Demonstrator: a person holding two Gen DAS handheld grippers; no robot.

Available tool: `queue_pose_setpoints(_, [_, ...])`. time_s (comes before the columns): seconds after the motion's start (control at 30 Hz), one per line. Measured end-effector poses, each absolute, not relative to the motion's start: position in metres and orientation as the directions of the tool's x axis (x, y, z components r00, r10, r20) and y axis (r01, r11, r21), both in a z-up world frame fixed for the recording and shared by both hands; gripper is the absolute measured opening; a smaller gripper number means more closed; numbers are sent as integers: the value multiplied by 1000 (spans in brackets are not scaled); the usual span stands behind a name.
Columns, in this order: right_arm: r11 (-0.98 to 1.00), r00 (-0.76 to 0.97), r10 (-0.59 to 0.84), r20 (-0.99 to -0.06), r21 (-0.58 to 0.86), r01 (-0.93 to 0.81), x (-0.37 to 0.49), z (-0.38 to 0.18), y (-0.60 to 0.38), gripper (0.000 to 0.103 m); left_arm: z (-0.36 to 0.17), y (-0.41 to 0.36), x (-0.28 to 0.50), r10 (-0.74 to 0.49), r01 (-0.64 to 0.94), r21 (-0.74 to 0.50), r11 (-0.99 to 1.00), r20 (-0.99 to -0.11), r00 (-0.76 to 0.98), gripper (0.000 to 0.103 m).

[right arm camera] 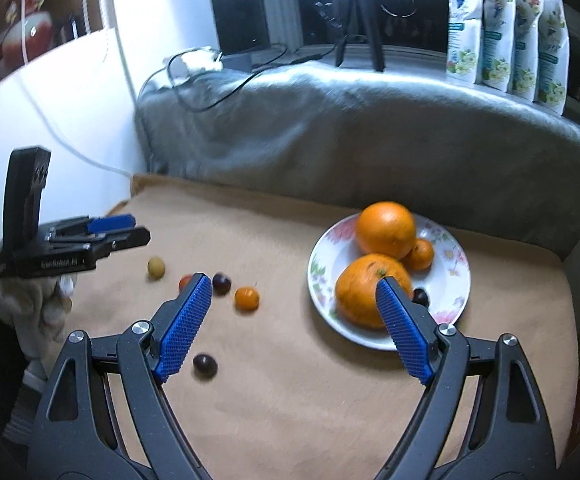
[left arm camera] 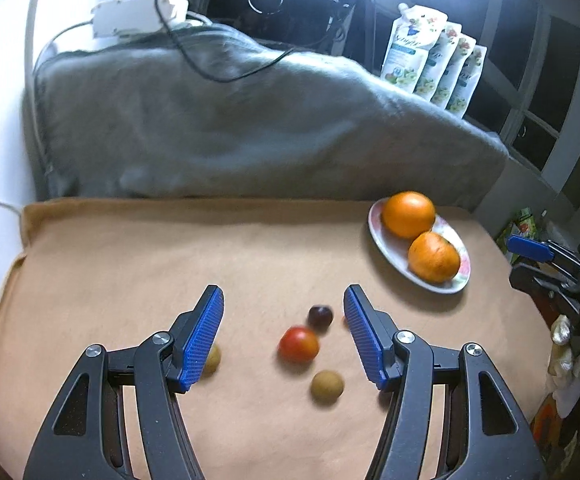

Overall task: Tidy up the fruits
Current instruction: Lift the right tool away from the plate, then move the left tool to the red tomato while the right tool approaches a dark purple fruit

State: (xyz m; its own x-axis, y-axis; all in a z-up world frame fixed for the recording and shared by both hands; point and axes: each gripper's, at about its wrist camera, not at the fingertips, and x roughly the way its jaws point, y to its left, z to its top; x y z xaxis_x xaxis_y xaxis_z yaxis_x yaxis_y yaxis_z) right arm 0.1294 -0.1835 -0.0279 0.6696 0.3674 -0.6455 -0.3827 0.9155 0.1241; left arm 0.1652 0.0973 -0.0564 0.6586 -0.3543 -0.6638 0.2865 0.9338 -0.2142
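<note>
On the tan cloth [left arm camera: 130, 264] lie small fruits. My left gripper [left arm camera: 284, 296] hangs open over a dark plum [left arm camera: 320, 317], a red fruit [left arm camera: 298, 345] and a tan round fruit [left arm camera: 327, 387]; a second tan fruit [left arm camera: 212, 360] peeks from behind its left finger. My right gripper [right arm camera: 293, 282] is open and empty, in front of a floral plate [right arm camera: 447, 276]. The plate holds two large oranges [right arm camera: 385, 230], a mandarin [right arm camera: 419, 254] and a dark plum [right arm camera: 421, 297]. A loose mandarin [right arm camera: 246, 298] and two dark plums [right arm camera: 204, 364] lie on the cloth.
A grey blanket [right arm camera: 369, 132] is heaped behind the cloth, with cables over it. Several refill pouches [right arm camera: 505, 32] and a tripod [right arm camera: 359, 20] stand on the windowsill. A white wall [right arm camera: 50, 112] borders the left. A gloved hand [right arm camera: 30, 312] carries the left gripper [right arm camera: 136, 230].
</note>
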Motion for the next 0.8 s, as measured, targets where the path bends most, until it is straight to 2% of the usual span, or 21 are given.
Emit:
queue_pose_setpoints(0.3, [902, 650, 363, -668, 77, -425, 108, -45, -162, 87, -81, 96, 157, -365, 285, -234, 930, -693, 622, 60])
queue_pose_setpoints(0.8, [849, 566, 396, -723, 54, -525, 95, -81, -121, 87, -116, 77, 159, -388, 306, -255, 917, -742, 546, 51])
